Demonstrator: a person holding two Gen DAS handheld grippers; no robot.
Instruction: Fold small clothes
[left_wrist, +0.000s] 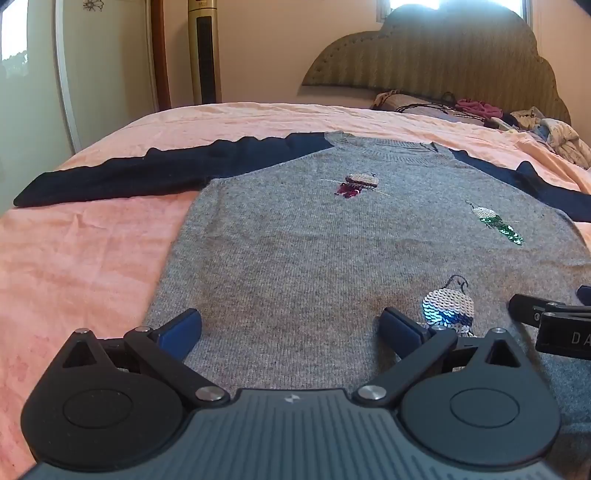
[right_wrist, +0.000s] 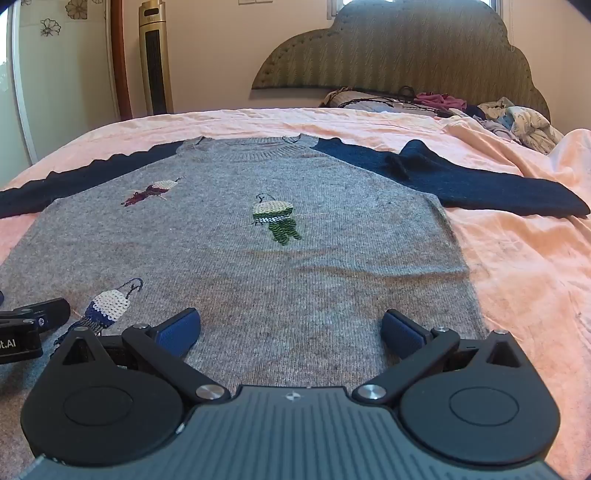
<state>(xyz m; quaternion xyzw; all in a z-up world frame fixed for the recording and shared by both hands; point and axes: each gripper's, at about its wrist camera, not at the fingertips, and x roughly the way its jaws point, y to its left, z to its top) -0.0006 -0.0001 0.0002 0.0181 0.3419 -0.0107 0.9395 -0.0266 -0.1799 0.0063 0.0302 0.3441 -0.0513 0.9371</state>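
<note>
A small grey knit sweater with dark navy sleeves lies flat and face up on the bed, collar at the far end. Its left sleeve and right sleeve stretch out sideways. Three sequin patches decorate the front. My left gripper hovers open over the lower left part of the hem, nothing between its blue pads. Over the lower right part, my right gripper is open and empty as well. Each gripper shows at the edge of the other's view.
The peach bedsheet lies wrinkled around the sweater. A heap of other clothes and a dark cord sit by the padded headboard. A tower fan stands beyond the bed's far left corner.
</note>
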